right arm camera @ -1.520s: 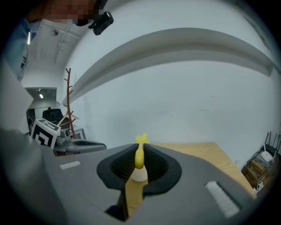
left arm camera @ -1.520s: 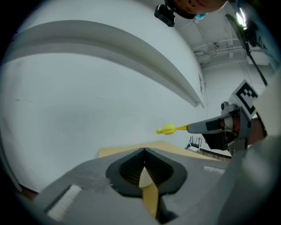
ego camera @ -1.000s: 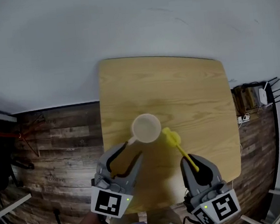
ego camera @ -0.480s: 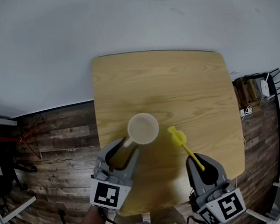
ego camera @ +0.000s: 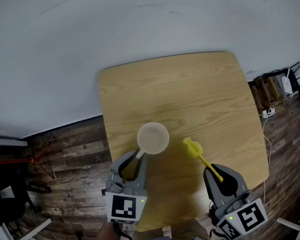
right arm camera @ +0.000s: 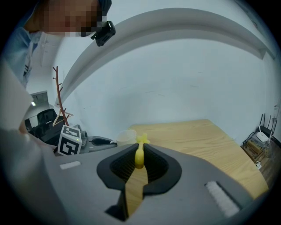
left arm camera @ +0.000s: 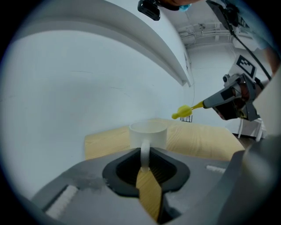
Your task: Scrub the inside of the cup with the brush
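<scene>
A white cup (ego camera: pixel 153 138) stands upright on the pale wooden table (ego camera: pixel 189 91), its handle toward me. My left gripper (ego camera: pixel 138 156) has just been closing, and the pads now sit against the cup's handle (left arm camera: pixel 145 154); the cup's body (left arm camera: pixel 148 134) rises just beyond my left gripper (left arm camera: pixel 145 161). My right gripper (ego camera: pixel 218 178) is shut on the stem of a yellow brush (ego camera: pixel 194 149), whose head hangs in the air right of the cup, apart from it. The right gripper view shows the brush (right arm camera: pixel 139 154) pinched between the pads of my right gripper (right arm camera: pixel 139 161), with the cup (right arm camera: pixel 126 136) beyond to the left.
The table's left edge (ego camera: pixel 104 121) lies close to the cup. A white wall runs behind the table. Dark plank floor (ego camera: pixel 68 152) surrounds it. Cables and a small shelf (ego camera: pixel 275 90) sit at the right, dark furniture (ego camera: pixel 3 191) at the far left.
My left gripper's jaws stood wide on either side of the cup's handle and have narrowed onto it. The brush has stayed in my right gripper, right of the cup.
</scene>
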The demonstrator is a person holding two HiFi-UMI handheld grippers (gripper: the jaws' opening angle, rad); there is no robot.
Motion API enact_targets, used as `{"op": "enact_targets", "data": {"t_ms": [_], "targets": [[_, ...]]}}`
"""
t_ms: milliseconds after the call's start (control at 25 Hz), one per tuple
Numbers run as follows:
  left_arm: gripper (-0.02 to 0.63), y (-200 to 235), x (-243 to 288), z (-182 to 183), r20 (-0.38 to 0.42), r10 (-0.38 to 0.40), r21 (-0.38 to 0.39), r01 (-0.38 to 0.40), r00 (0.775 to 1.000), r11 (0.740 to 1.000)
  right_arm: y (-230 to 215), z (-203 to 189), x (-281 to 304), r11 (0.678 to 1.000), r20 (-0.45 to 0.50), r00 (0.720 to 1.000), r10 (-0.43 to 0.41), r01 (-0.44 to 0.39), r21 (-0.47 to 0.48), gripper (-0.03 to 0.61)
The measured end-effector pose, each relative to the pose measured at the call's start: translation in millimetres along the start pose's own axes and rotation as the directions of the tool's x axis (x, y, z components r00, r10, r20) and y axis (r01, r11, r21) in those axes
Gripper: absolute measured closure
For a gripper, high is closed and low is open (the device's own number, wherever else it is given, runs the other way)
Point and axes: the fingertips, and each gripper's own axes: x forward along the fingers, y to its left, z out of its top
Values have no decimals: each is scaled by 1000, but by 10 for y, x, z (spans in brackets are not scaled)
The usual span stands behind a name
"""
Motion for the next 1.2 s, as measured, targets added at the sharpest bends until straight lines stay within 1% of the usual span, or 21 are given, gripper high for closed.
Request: {"op": "enact_targets", "data": {"t_ms": [80,200,280,360,440,520,600,720,840,920,1040,1120,1200], "targets": [[537,-11,-18,46,-16,-4,33,5,1000,999,-12,-62,-16,1000,-10,1000,4,-4,10,537],[537,-71,-50,72,-62,-30,157,40,998,987,-21,-143,-54,1000,-25,1000,14,-13,26,537],[537,-112,-53,68,-107,-51,247,77,993,966,-22,-166,-65,999,-29,999,27,-26,33,537],[537,-146,-66,87,-143,-65,326,109,988,939,-18,-172,-59,998,-30,998,49,-48,37,537],[537,-191,-87,119,-171,-72,393,135,983,909,-18,-150,-50,997,-30,997,72,-71,33,537],[537,-246,-100,130,-197,-76,442,158,977,883,-32,-107,-47,996,-29,995,91,-90,21,537],[537,-292,-102,142,-211,-79,464,171,974,869,-56,-68,-41,994,-31,993,113,-113,7,537],[538,-330,-92,161,-224,-79,475,180,971,861,-83,-54,2,987,-50,985,162,-163,-1,537],[538,-370,-86,171,-240,-78,492,191,968,849,-66,-99,87,975,-96,971,219,-222,-14,537],[537,-393,-75,185,-249,-77,511,199,965,836,-21,-120,164,964,-127,958,256,-263,-46,537],[537,-429,-66,200,-259,-82,526,212,962,824,83,-151,293,931,-174,930,323,-346,-117,538],[537,-476,-71,214,-268,-90,522,223,959,823,138,-181,388,898,-218,906,363,-403,-177,538],[537,-531,-70,244,-279,-104,510,239,955,826,158,-182,482,857,-260,883,391,-452,-246,538]]}}
